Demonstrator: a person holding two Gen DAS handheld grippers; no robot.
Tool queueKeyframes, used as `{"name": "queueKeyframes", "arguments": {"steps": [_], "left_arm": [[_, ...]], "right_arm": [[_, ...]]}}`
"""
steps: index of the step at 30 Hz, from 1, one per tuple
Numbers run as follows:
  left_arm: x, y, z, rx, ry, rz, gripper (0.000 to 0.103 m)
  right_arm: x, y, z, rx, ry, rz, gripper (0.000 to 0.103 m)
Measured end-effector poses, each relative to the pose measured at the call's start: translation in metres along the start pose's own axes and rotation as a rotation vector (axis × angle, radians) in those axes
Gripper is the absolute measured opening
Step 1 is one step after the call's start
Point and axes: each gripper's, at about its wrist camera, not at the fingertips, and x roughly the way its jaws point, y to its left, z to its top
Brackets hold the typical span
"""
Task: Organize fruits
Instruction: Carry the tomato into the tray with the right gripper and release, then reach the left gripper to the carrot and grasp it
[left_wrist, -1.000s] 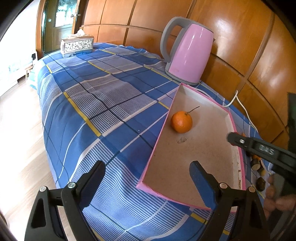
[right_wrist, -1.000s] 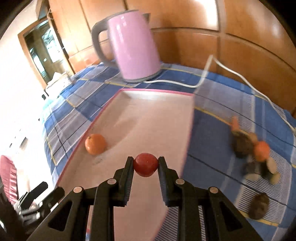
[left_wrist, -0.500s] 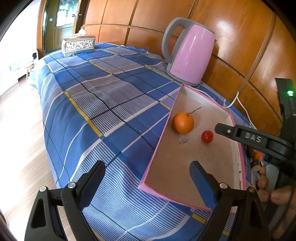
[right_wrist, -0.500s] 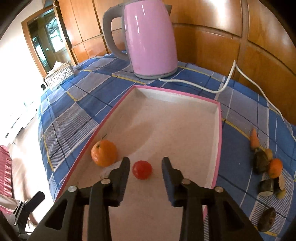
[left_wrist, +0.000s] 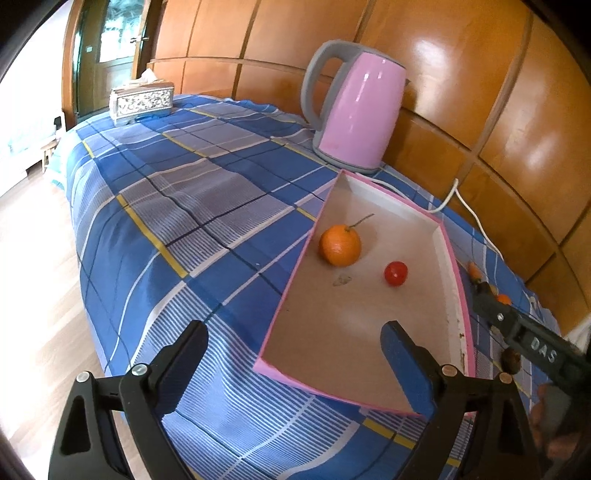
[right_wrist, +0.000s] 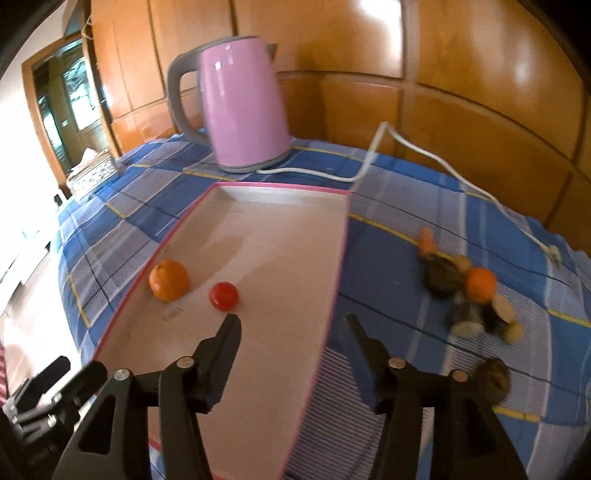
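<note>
the pink-rimmed tray (right_wrist: 334, 295) lies on the blue checked cloth (left_wrist: 192, 221) of the tabletop, in front of the pink kettle (left_wrist: 356, 118). two fruits sit on its floor near the left wall: an orange (right_wrist: 168, 279) with a thin stalk, and a small red tomato (right_wrist: 223, 295) just beside it, apart from it. the rest of the fruit is a loose pile (right_wrist: 469, 295) on the cloth to the right of the tray, with one dark brown piece (right_wrist: 493, 380) lying nearer, separate from the heap; motion blur hides exactly what each piece is.

the right gripper (right_wrist: 291, 325) has its jaws apart and opening, with nothing between them; the tomato lies just ahead of the left fingertip, clear of it. the left gripper (left_wrist: 291, 343) hangs over the tray's near corner with its jaws wide and empty.

the fruits look small, light and round, so they will likely roll once nudged, on the tray floor or on the cloth. the tomato's skin is smooth and probably thin, so a gentle squeeze across its widest part suits it. the orange seems firmer and less slippery; take it across the middle, away from the stalk. in the pile, the piece on top or the separate dark one looks easiest to reach without scattering its neighbours.
</note>
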Motion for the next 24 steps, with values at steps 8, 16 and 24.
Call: {"name": "queueKeyframes", "arguments": {"steps": [8, 16, 24], "left_arm": [[-0.006, -0.018, -0.006, 0.072, -0.005, -0.035, 0.095], [-0.01, -0.041, -0.009, 0.146, -0.003, -0.069, 0.095], [-0.014, -0.069, -0.012, 0.244, -0.006, -0.104, 0.095]], "right_arm": [[-0.033, -0.037, -0.03, 0.08, -0.047, -0.107, 0.06], [-0.06, -0.082, -0.06, 0.163, -0.068, -0.209, 0.066], [-0.074, -0.134, -0.088, 0.272, -0.06, -0.301, 0.066]]}}
